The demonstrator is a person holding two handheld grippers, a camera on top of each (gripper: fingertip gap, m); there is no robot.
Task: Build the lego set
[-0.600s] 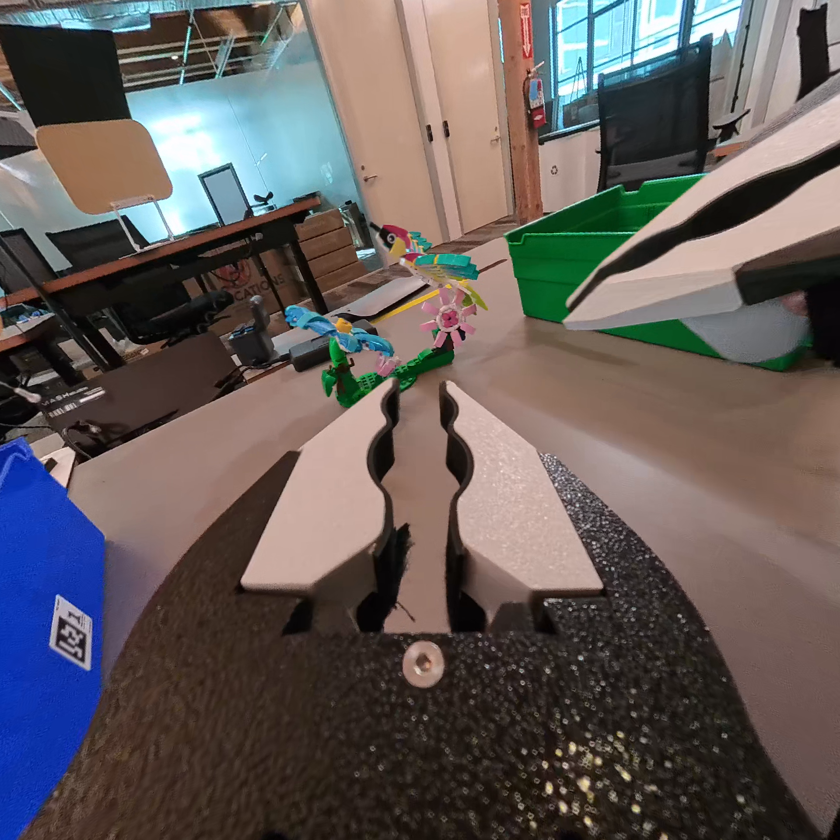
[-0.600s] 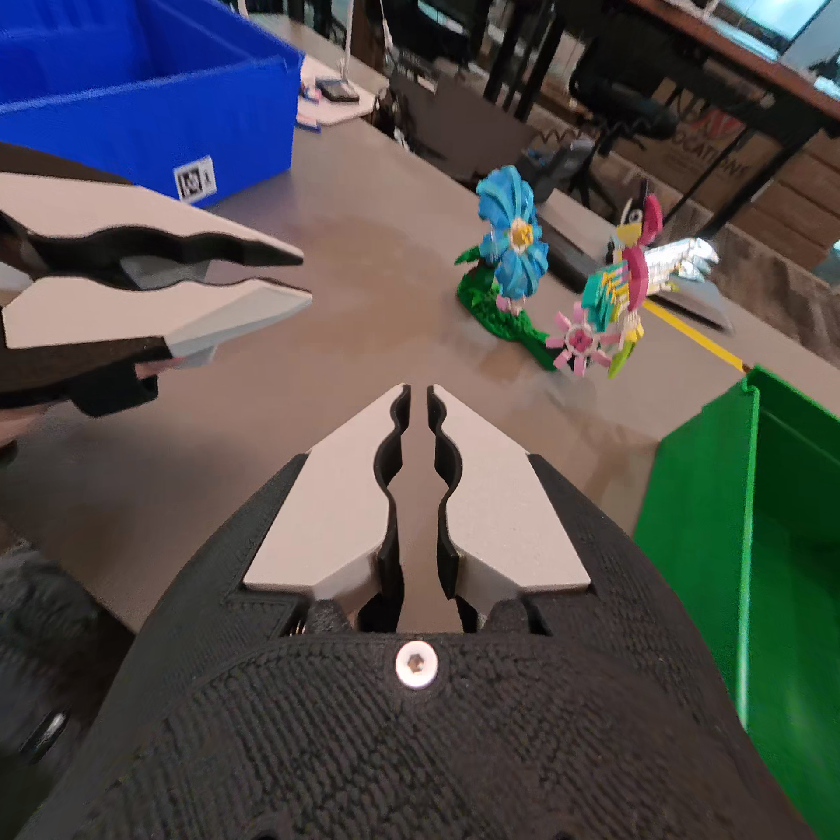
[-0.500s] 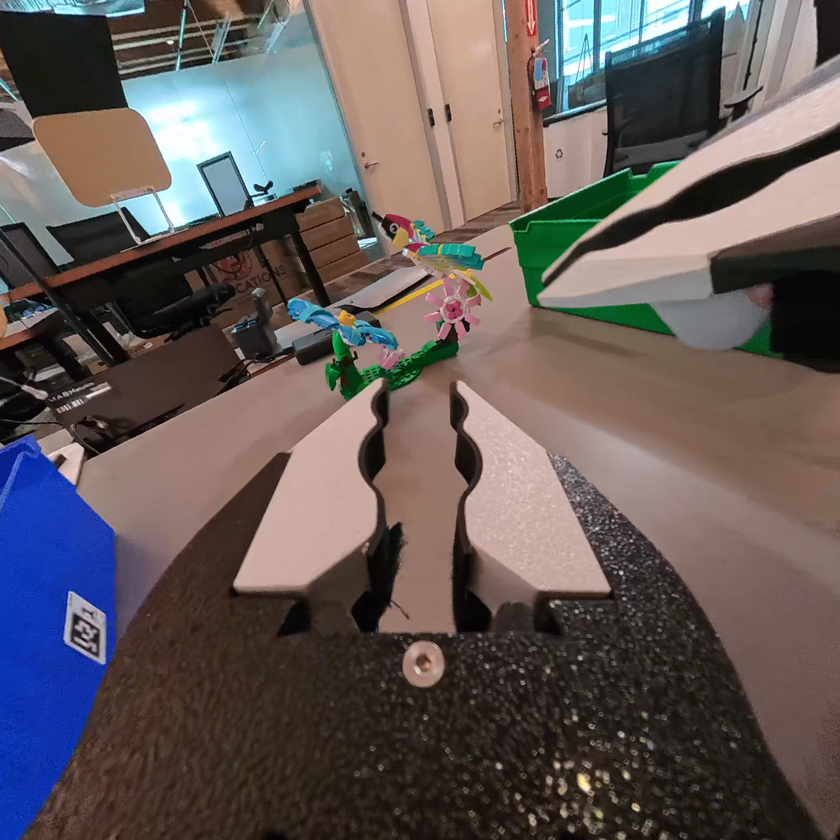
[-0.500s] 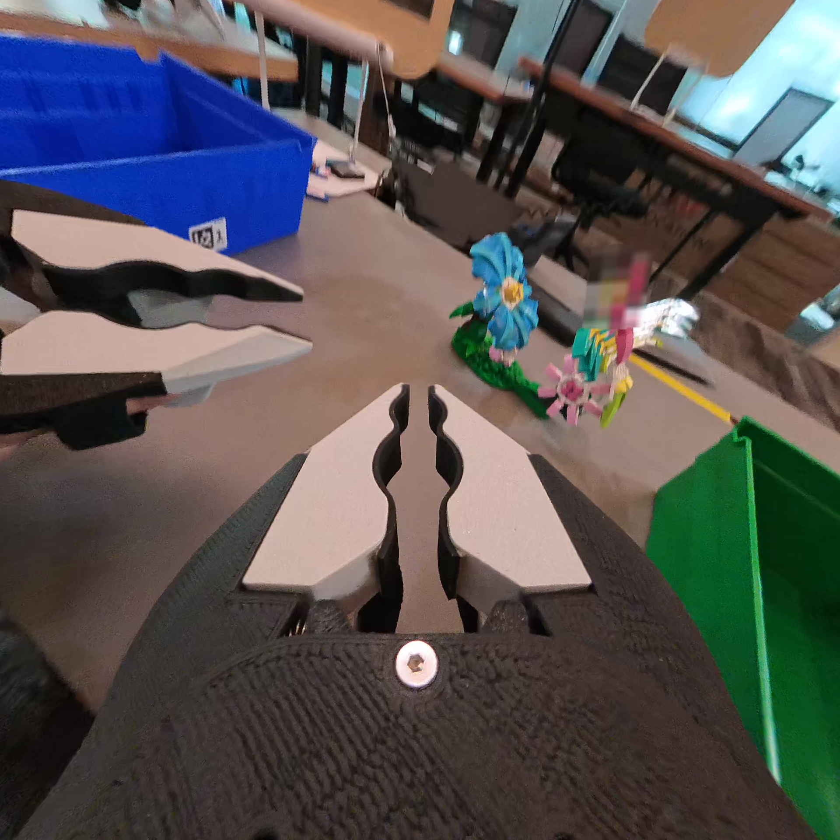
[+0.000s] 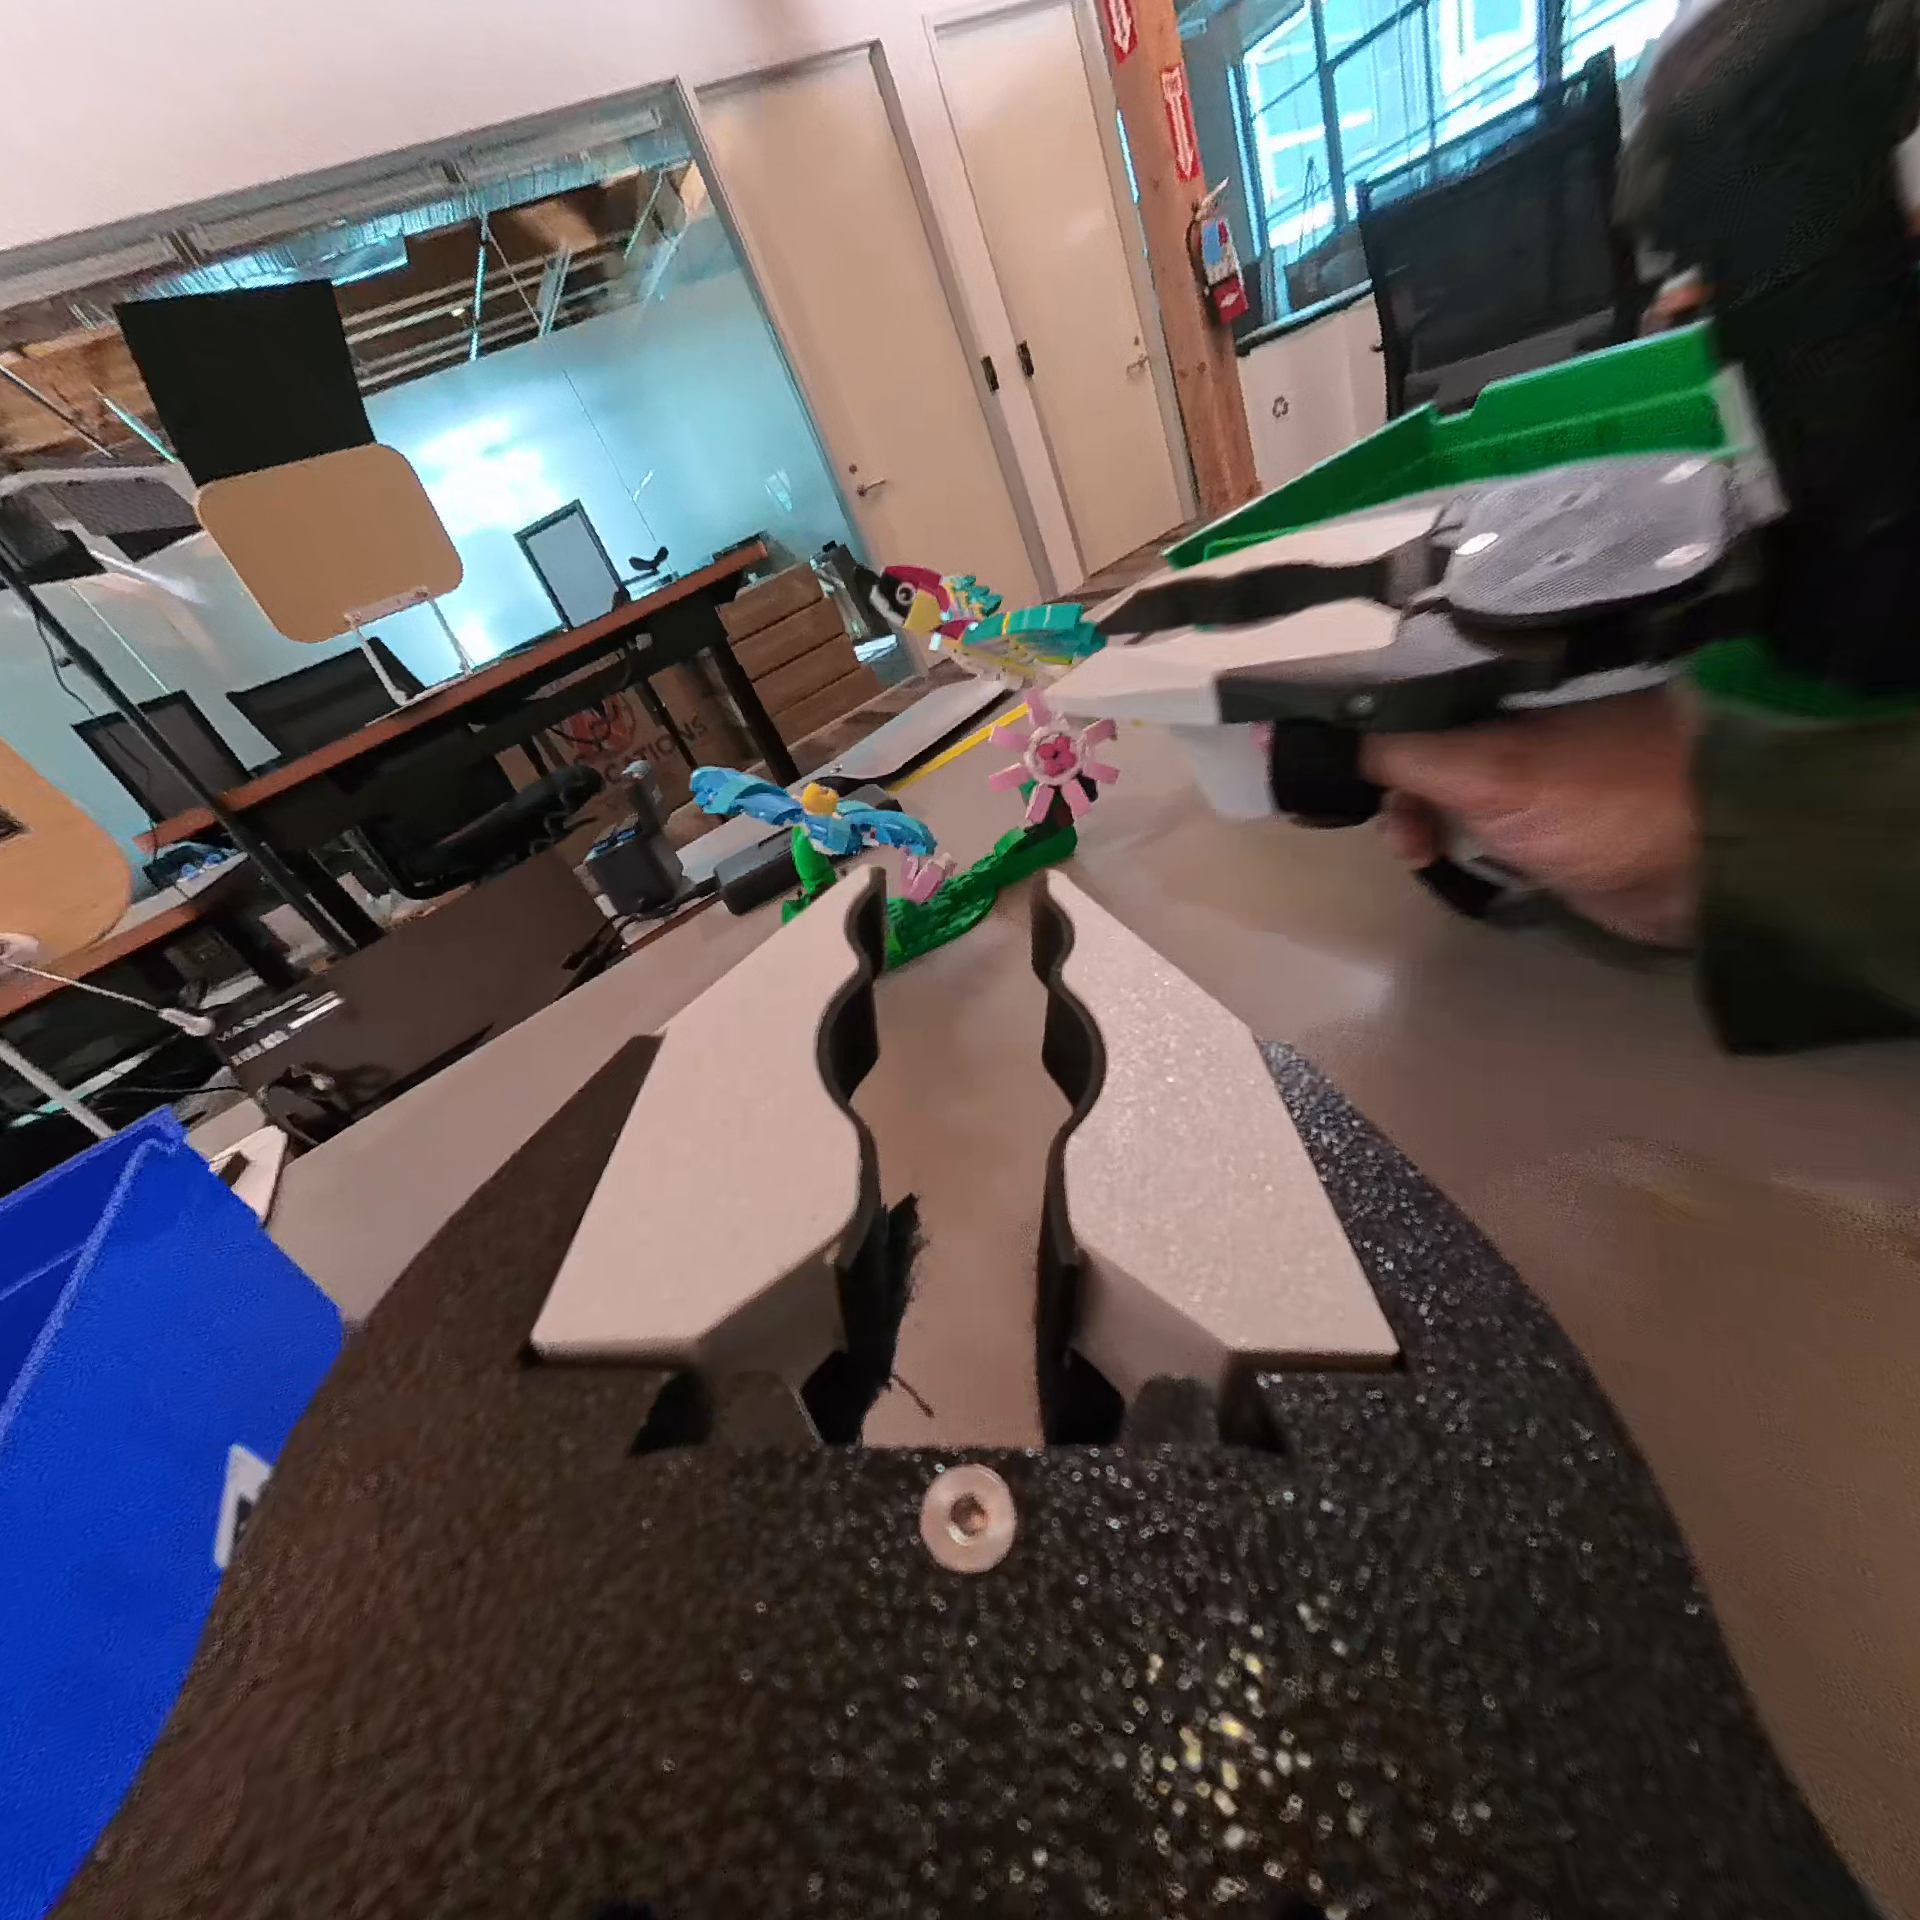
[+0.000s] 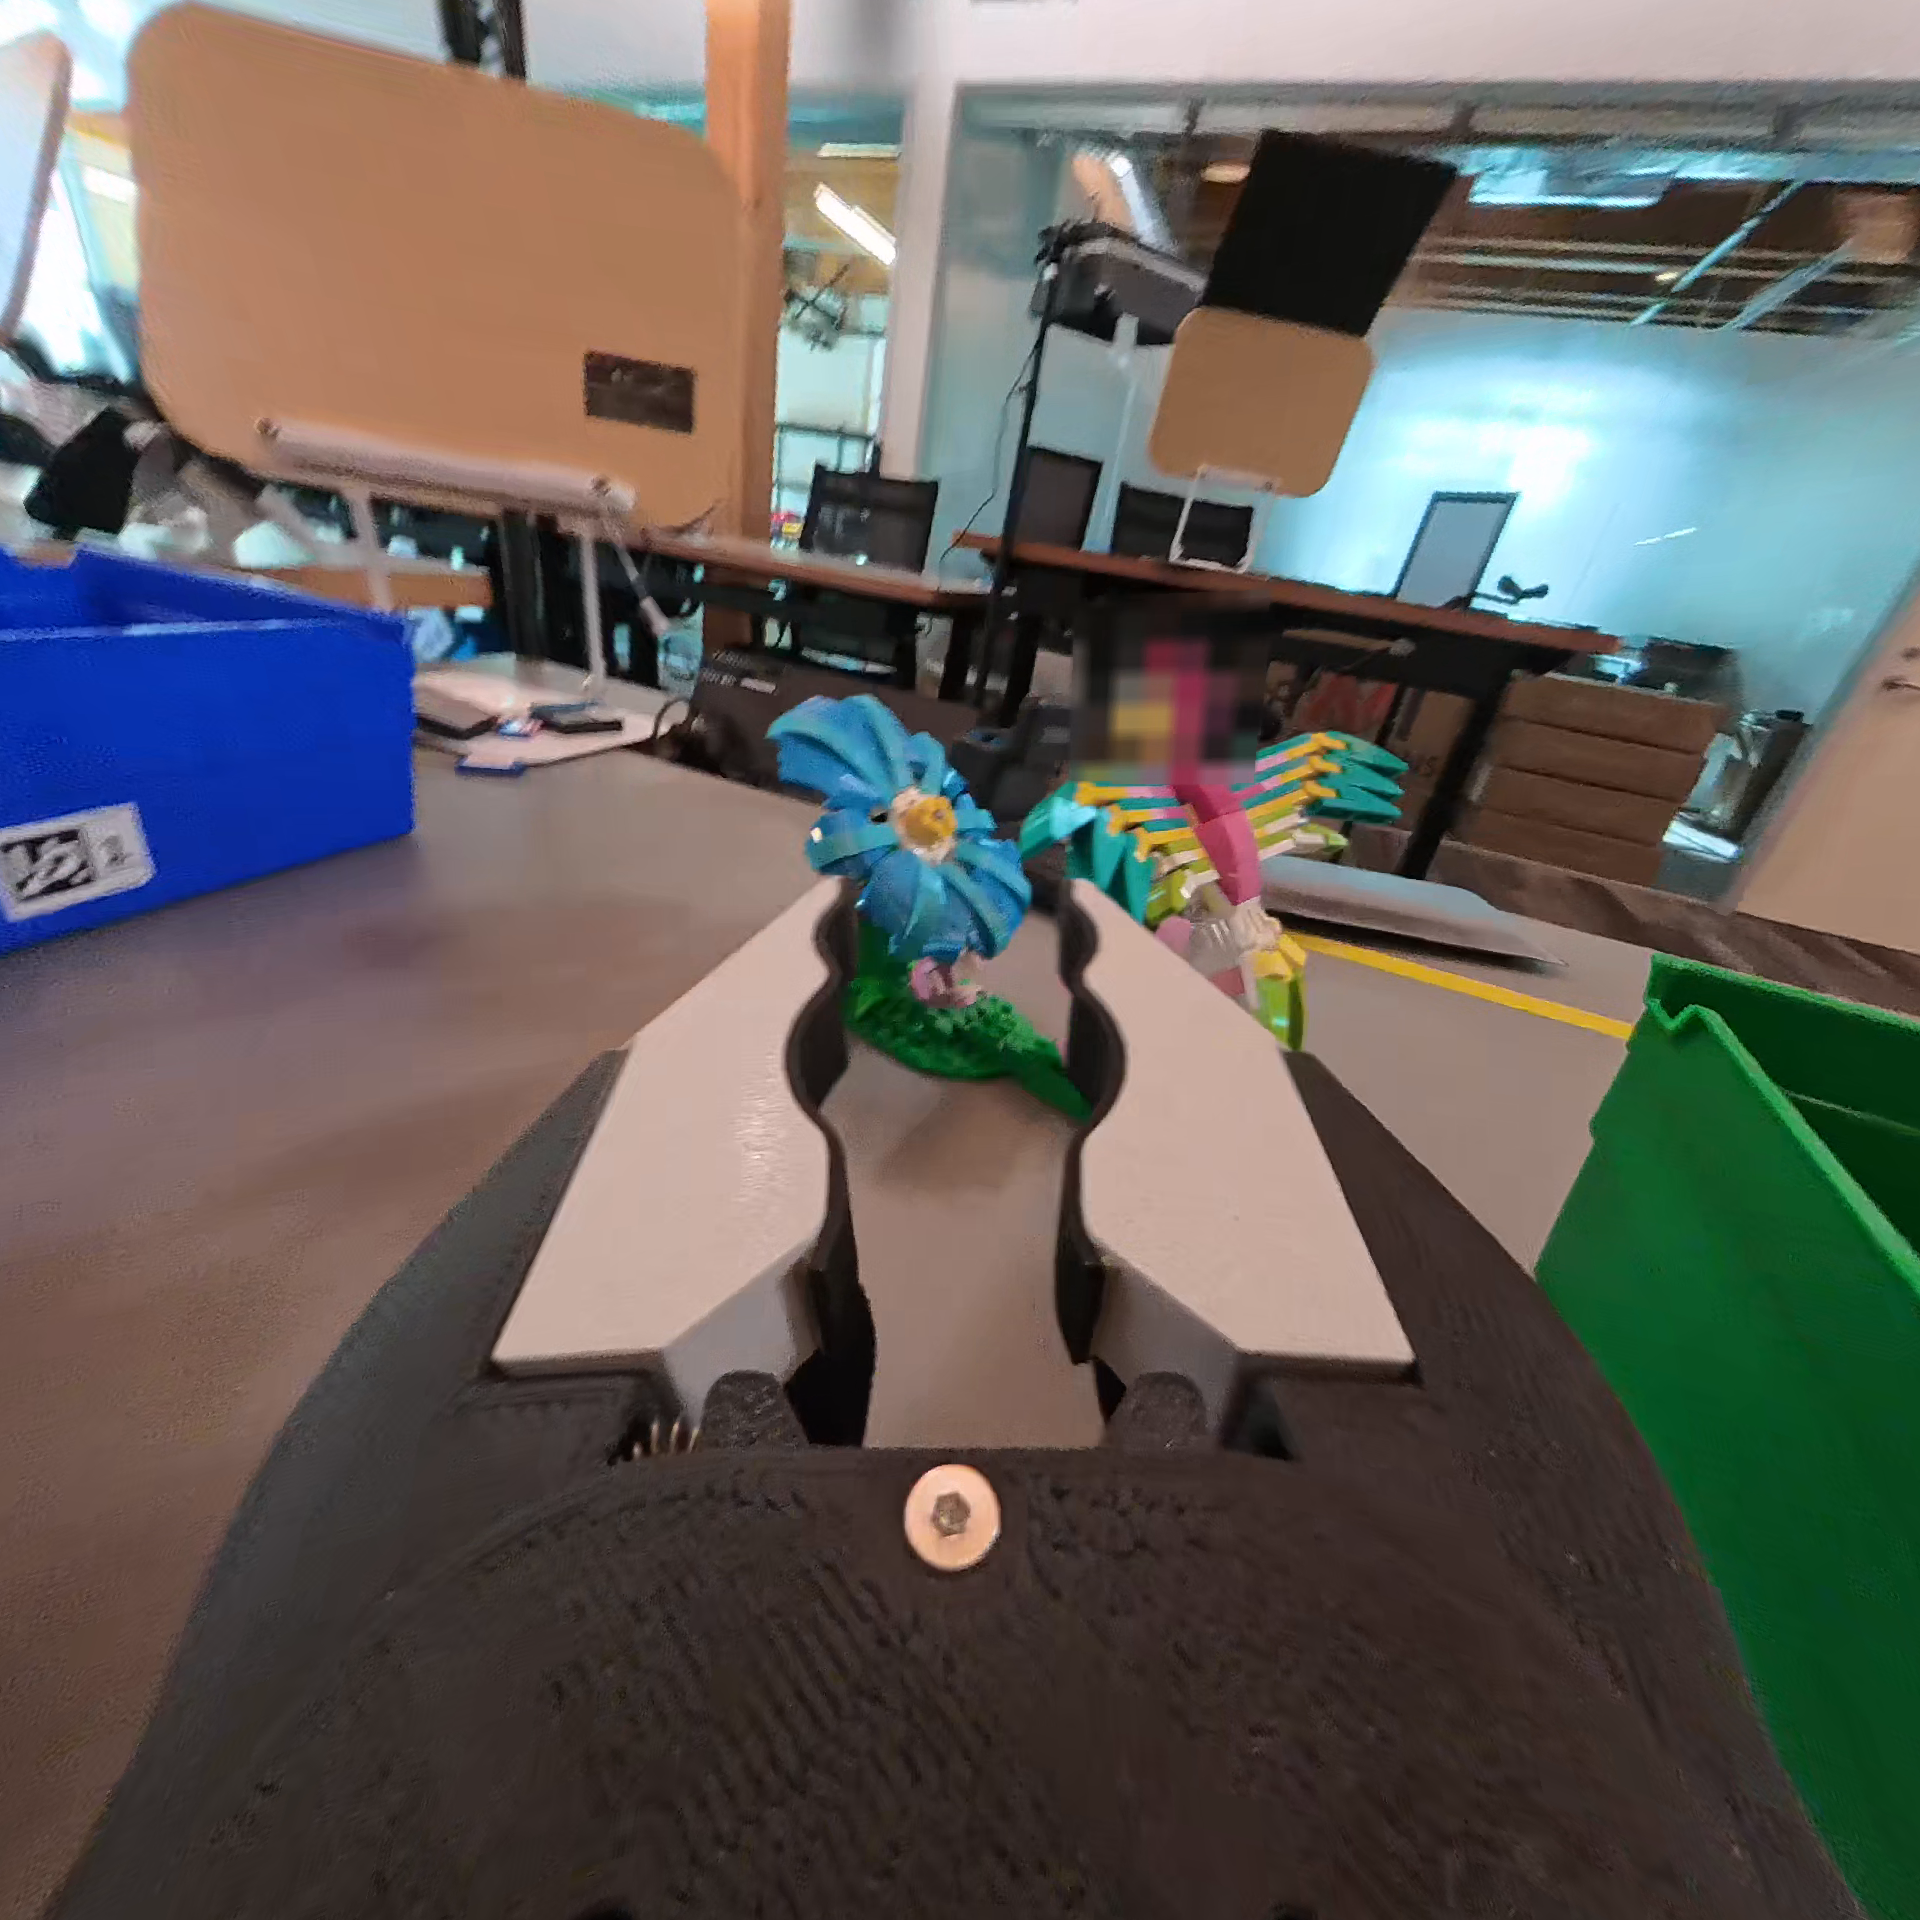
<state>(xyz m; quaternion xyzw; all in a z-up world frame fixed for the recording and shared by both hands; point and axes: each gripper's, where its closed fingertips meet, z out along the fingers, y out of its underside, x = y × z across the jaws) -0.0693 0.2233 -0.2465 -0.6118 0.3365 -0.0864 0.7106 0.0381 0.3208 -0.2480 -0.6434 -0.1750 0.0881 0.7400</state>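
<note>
On the smooth grey tabletop [image 5: 1455, 1195] stands a small brick-built model, a green leafy base [image 6: 951, 1034] carrying a blue petalled flower [image 6: 909, 847], a pink daisy-like flower [image 5: 1051, 756] and a teal-winged, pink-bodied bird [image 5: 997, 629], set between a blue plastic bin [image 6: 197, 727] on one side and a green plastic bin [image 6: 1756, 1299] on the other. The right gripper [image 6: 945, 914], grey-fingered with a black textured body, is spread wide and empty with the blue flower and green base showing in the gap between its tips, though I cannot tell whether they touch it; from the left wrist view it reaches in sideways by the bird and pink flower, gripped by a person's hand [image 5: 1538, 831]. The left gripper [image 5: 956, 904] hangs a little short of the model's green base, its fingers moderately parted and holding nothing.
</note>
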